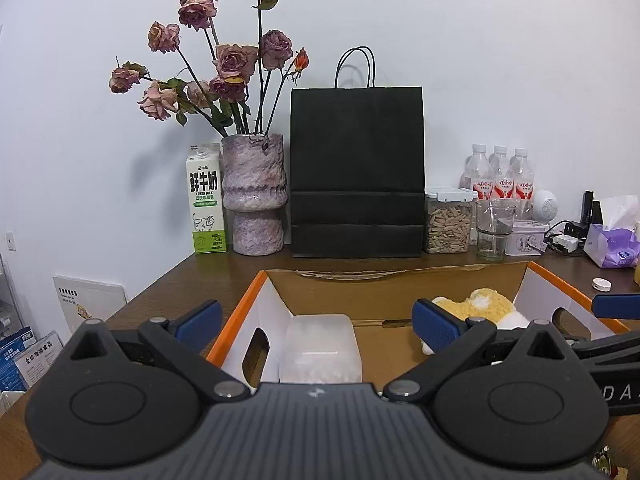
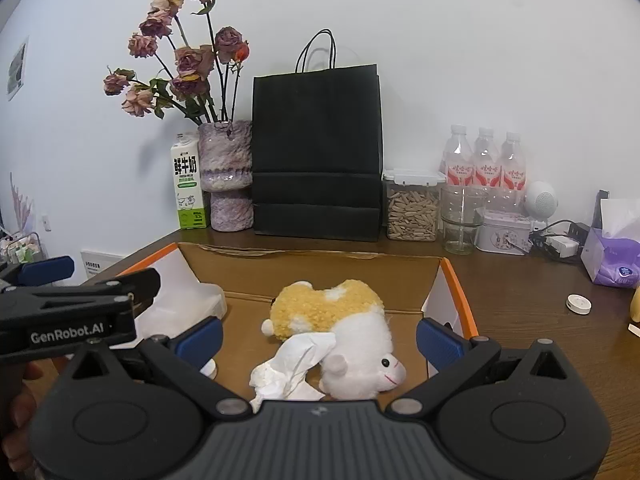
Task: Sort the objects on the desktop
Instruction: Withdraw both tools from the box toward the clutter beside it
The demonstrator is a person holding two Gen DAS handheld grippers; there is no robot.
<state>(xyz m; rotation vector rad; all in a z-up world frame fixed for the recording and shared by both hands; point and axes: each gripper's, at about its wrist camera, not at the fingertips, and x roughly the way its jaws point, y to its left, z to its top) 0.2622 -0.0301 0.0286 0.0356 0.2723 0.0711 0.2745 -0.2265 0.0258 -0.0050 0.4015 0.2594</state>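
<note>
Both grippers, left gripper (image 1: 316,320) and right gripper (image 2: 318,338), jaws wide open, holding nothing (hovering above box (image 2: 312,268)). Plush toy (image 2: 340,332) at 12 o'clock of right gripper, likely already sorted in box.

Plush sheep (image 2: 352,332), crumpled tissue (image 2: 288,368), inside cardboard box (image 2: 312,268)

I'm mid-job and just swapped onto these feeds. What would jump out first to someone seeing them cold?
The open cardboard box in front of both grippers, with a yellow-and-white plush toy lying inside beside a crumpled tissue, and a frosted plastic container at its left end. Behind it against the wall stand a tall black paper bag and a vase of dried roses.
</note>
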